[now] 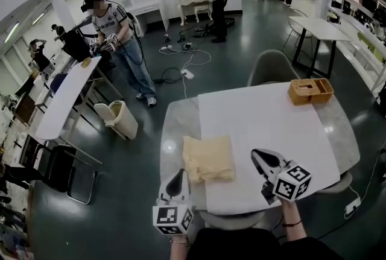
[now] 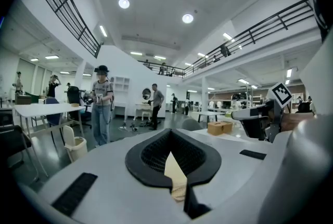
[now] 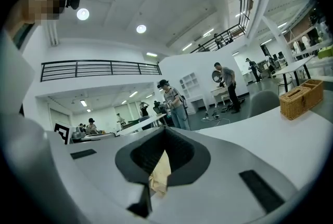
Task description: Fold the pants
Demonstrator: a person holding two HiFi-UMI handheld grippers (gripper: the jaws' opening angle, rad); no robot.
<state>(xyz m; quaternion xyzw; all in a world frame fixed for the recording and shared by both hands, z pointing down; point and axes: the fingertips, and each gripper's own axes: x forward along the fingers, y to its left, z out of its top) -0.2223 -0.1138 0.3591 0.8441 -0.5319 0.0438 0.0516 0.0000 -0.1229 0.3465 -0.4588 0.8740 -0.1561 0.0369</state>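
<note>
Head view, from steeply above: shows the pants, cream and folded to a flat rectangle, lying across the left edge of a white sheet spread on the rounded worktop. Shows the left tool just beside the near left corner of the pants, and the right tool over the sheet, apart from their right edge. Leaves the pants flat on the worktop, gripped by neither tool. Places a wicker box at the far right corner of the sheet, well apart from the pants.

Left gripper view: finds the jaws of the left tool closed tip to tip, with only a sliver of cream cloth seen through the slot between them.

Right gripper view: finds the right tool likewise fully closed, with a like cream sliver in the slot and the wicker box on the worktop to the right.

Beyond the worktop: a grey chair, a pale bin on the dark floor, and a standing person in a striped shirt.
</note>
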